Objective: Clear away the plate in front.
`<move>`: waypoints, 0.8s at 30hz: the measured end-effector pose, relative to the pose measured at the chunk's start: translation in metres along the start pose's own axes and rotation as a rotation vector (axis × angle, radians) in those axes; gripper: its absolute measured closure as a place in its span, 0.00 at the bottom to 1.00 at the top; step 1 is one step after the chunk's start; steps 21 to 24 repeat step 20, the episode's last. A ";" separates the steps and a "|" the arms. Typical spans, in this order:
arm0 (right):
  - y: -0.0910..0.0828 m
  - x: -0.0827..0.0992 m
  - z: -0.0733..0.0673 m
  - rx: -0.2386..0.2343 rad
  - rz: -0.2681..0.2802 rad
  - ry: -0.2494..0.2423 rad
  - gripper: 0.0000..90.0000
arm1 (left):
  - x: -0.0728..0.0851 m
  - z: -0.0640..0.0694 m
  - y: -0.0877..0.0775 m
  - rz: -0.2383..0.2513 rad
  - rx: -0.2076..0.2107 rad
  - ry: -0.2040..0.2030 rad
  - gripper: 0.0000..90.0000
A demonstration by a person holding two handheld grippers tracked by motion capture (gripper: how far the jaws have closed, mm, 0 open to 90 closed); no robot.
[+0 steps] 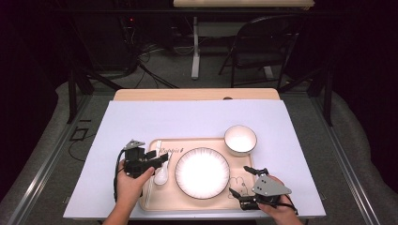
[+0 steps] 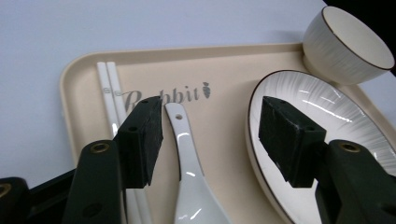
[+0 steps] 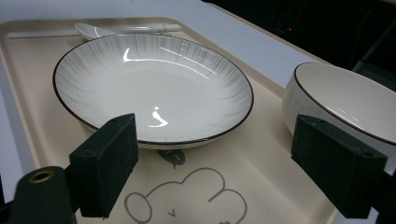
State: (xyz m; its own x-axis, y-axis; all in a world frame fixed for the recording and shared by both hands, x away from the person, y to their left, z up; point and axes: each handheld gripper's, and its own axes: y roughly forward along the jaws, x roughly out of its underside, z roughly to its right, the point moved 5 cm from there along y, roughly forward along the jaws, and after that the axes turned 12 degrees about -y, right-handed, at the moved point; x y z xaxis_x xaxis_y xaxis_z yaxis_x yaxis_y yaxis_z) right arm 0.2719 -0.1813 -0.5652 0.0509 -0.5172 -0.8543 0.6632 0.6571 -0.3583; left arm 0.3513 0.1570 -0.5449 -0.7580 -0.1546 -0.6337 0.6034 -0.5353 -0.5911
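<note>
Fingers (image 2: 144, 135) of left gripper (image 2: 212, 140) wide apart; spoon (image 2: 189, 172) lies between them, untouched, on tray (image 2: 224, 70).

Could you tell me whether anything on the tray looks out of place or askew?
The bowl sits half off the tray's far right corner, overhanging onto the table. The plate, spoon and chopsticks lie tidy and undamaged.
</note>
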 end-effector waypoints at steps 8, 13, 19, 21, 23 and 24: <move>0.000 0.001 0.000 0.001 -0.003 -0.005 0.16 | 0.008 -0.011 -0.006 0.030 -0.012 0.000 0.45; 0.001 0.001 0.001 0.003 -0.006 -0.003 0.16 | 0.012 -0.018 -0.011 0.052 -0.012 -0.021 0.45; 0.001 0.002 0.001 0.005 -0.007 -0.002 0.16 | 0.014 -0.025 -0.014 0.075 -0.011 -0.038 0.44; 0.000 0.002 0.001 0.006 -0.008 -0.001 0.16 | 0.015 -0.027 -0.014 0.081 -0.014 -0.043 0.44; 0.000 0.002 0.001 0.006 -0.008 -0.001 0.16 | 0.015 -0.027 -0.014 0.081 -0.014 -0.043 0.44; 0.000 0.002 0.001 0.006 -0.008 -0.001 0.16 | 0.015 -0.027 -0.014 0.081 -0.014 -0.043 0.44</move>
